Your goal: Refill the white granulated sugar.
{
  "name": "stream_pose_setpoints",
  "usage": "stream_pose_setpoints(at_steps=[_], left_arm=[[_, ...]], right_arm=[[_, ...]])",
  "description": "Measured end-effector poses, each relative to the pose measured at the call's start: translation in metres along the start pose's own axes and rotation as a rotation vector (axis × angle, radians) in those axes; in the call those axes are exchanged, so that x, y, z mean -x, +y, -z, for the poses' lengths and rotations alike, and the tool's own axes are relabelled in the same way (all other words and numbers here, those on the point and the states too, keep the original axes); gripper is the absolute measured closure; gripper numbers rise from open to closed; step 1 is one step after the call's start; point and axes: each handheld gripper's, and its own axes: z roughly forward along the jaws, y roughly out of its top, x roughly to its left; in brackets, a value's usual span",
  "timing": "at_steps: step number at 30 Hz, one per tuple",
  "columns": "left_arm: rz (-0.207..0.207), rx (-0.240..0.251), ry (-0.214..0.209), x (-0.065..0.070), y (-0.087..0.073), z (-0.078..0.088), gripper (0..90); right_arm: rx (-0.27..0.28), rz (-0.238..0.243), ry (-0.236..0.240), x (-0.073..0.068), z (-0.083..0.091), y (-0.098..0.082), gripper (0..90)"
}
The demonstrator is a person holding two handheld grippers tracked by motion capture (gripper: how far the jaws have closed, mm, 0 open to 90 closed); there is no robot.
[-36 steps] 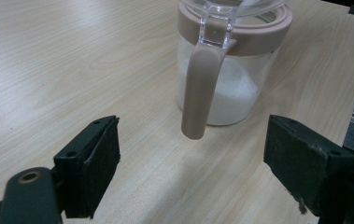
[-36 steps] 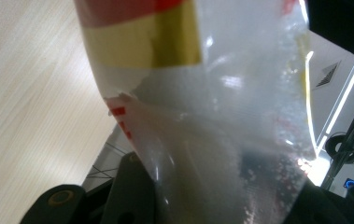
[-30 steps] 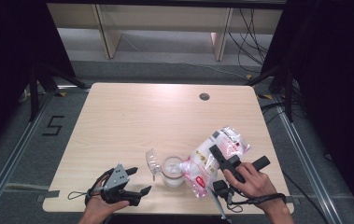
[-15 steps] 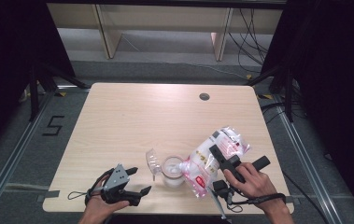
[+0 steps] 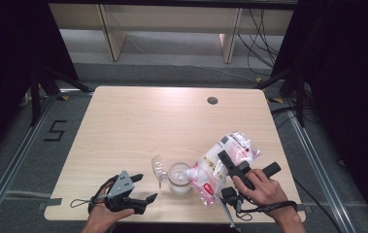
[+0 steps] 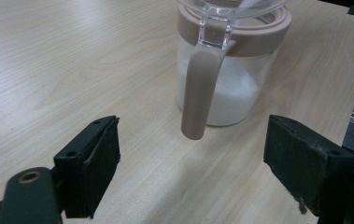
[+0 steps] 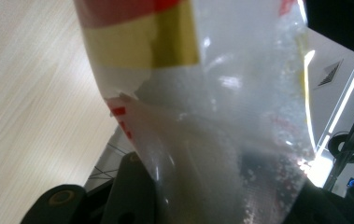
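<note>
Sugar bag and glass jar, seen from the high view and both gripper views, described from left to right.

Left gripper is lying low near the table's front edge, its jaws standing wide apart and holding nothing. In the left gripper view those jaws are framing the jar, which is sitting just ahead of them and apart from both pads, with its tan handle hanging down on the side facing the gripper. This gripper is judged the nearer one for steadying the jar.

Jar is standing upright at centre front of the table, its clear flip lid tilted open to its left. White granules are filling roughly its lower half.

Bag is lying immediately right of the jar, its long axis slanting from upper right down to lower left, so that its lower end is meeting the jar's mouth. It is holding white granules, and the pour appears to be under way.

Right gripper is clamping the bag partway along its length, jaws partly closed around the plastic film, which is crossing between them.
</note>
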Motion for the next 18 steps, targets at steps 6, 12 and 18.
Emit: stream_pose_setpoints(at_steps=[6,12,18], left_arm=[[0.006,0.009,-0.006,0.0002,-0.0001,-0.0006,18.0],[0.007,0.010,-0.007,0.0002,0.0000,-0.0006,18.0],[0.007,0.004,-0.005,0.0002,-0.0002,-0.0006,18.0]], right_arm=[[-0.002,-0.003,0.003,0.0000,0.0003,0.0000,69.2],[-0.013,-0.037,0.014,-0.0022,0.0006,-0.0004,69.2],[-0.006,-0.002,0.007,-0.0002,0.0002,-0.0026,69.2]])
